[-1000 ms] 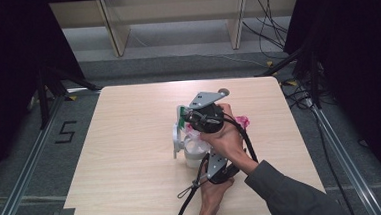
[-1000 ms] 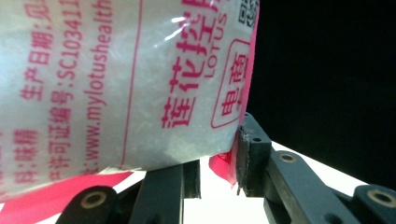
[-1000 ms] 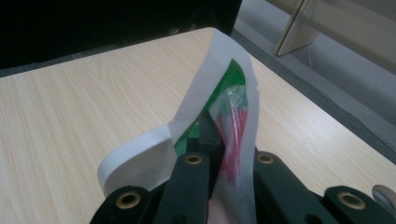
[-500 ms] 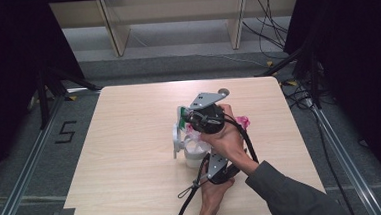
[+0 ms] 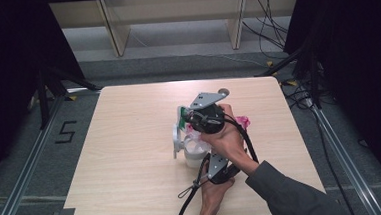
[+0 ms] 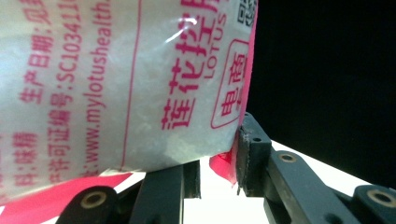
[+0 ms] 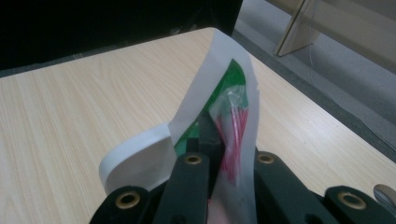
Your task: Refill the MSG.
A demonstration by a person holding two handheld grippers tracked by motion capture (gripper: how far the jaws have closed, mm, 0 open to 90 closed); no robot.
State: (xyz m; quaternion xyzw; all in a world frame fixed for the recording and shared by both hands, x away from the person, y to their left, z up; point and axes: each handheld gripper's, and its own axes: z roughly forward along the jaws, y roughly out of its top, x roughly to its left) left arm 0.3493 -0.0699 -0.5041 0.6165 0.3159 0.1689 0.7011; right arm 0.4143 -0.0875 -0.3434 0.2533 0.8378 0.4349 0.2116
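A bag [image 5: 197, 148] of white powder with pink print is held up just above the table [image 5: 121, 157] centre, between both grippers.

The left gripper [image 5: 209, 161] comes in from 6 o'clock, low. In the left gripper view its jaws are partly closed and pinched on the bag's [image 6: 116, 84] lower pink-edged corner; the bag's bulk rises toward 11 o'clock from the fingers [image 6: 250, 154].

The right gripper [image 5: 192, 125] is set above, at 12 o'clock of the bag. In the right gripper view its jaws are almost fully shut on the bag's clear top strip [image 7: 233, 126], next to a white-and-green flap [image 7: 205, 112].

The bag's long axis is judged to run roughly 12 to 6 between the two grips, slightly tilted. The top strip is nearer the right gripper, so any tear or pull-open would likely be driven by it, with the left one as anchor. A white piece [image 5: 175, 141] is seen at 9 o'clock of the bag; what it is can't be told.
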